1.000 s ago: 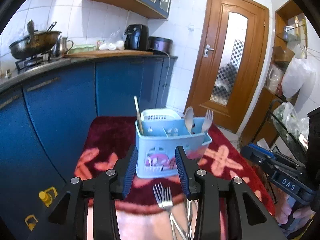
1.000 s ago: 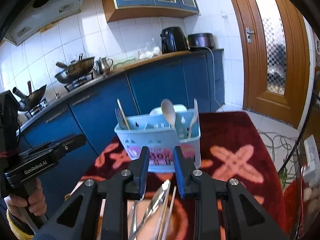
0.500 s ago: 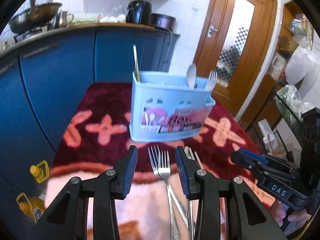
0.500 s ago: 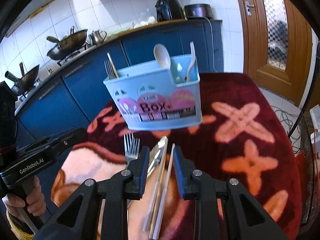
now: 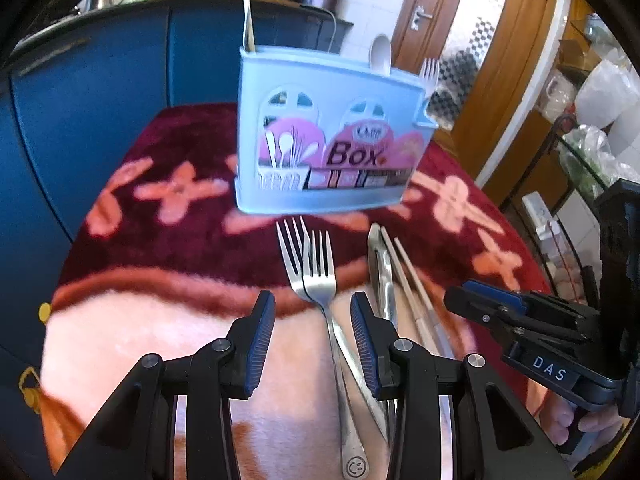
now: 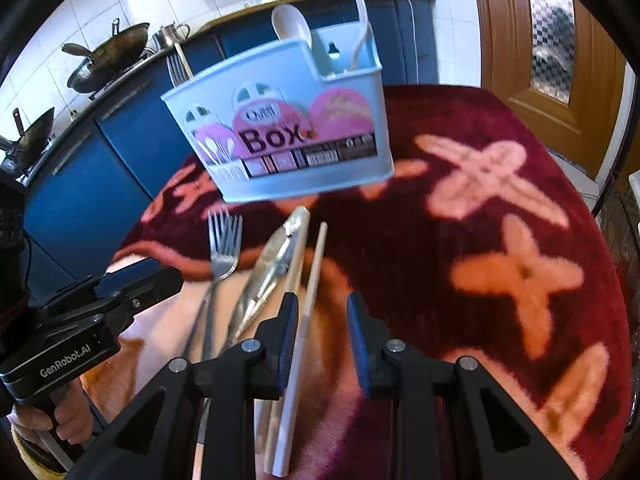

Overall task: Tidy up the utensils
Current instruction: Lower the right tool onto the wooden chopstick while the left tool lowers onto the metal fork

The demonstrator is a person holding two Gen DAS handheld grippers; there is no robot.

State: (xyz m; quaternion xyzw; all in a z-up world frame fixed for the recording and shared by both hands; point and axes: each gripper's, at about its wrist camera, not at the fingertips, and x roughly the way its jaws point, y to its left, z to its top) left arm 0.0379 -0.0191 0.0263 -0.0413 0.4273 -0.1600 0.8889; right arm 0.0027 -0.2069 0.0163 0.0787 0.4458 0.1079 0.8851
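A light blue utensil box (image 5: 328,136) stands on the red patterned cloth; it also shows in the right wrist view (image 6: 288,128). It holds a white spoon (image 5: 380,53), a fork and a chopstick. Two metal forks (image 5: 312,264) lie in front of it, with metal tongs (image 5: 380,272) and a pair of chopsticks (image 5: 412,280) to their right. My left gripper (image 5: 313,322) is open above the fork handles. My right gripper (image 6: 322,326) is open, with one chopstick (image 6: 308,320) lying between its fingers; tongs (image 6: 272,268) and forks (image 6: 222,248) lie to its left.
The cloth (image 6: 500,200) covers a small table with edges close on all sides. Blue kitchen cabinets (image 5: 100,80) stand behind and left. A wooden door (image 5: 480,40) is at the back right. Woks (image 6: 108,56) sit on the counter stove.
Both grippers have tilted down and moved lower towards the loose utensils. The box now sits higher in both views and the forks, tongs and chopsticks lie between the fingers.
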